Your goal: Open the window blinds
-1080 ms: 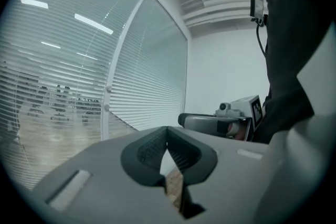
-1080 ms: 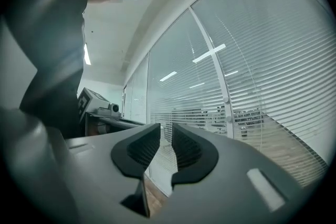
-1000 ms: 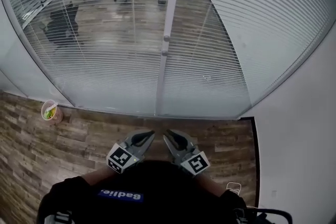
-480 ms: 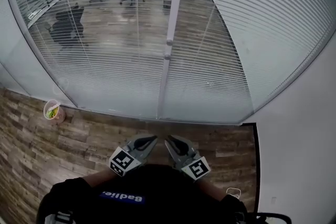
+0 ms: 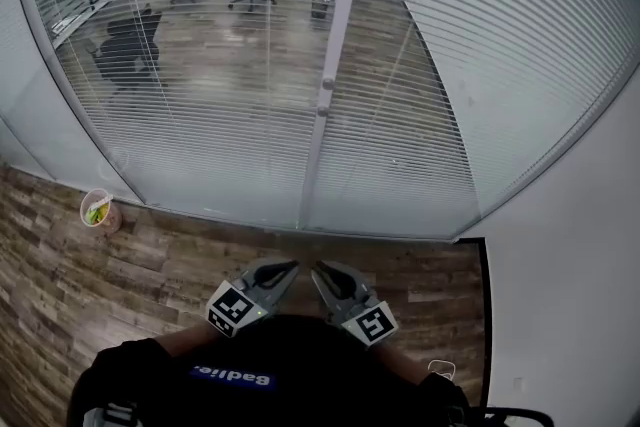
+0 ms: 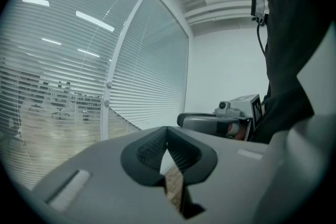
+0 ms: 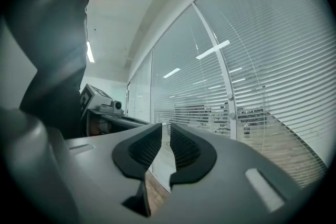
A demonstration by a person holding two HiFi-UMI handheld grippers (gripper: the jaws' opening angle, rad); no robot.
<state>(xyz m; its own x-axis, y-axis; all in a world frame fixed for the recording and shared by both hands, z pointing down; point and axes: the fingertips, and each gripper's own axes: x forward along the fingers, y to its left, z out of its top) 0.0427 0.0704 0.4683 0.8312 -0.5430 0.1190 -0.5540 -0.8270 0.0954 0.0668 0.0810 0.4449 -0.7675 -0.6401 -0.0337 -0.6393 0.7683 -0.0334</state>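
White slatted blinds cover a glass wall in front of me. Through the left panel's slats an office with chairs shows, while the far right panel looks opaque. A white upright post with two small knobs divides the panels. My left gripper and right gripper hang close to my body, well short of the blinds. The left gripper is shut, tips touching, on nothing. The right gripper has just been closing; a narrow slit remains, with nothing between its jaws.
A paper cup with something green in it stands on the wood floor by the glass at the left. A white wall closes the right side. The blinds and post fill the right gripper view.
The head view has shifted slightly up the window. Both grippers stay close to my body in nearly the same place.
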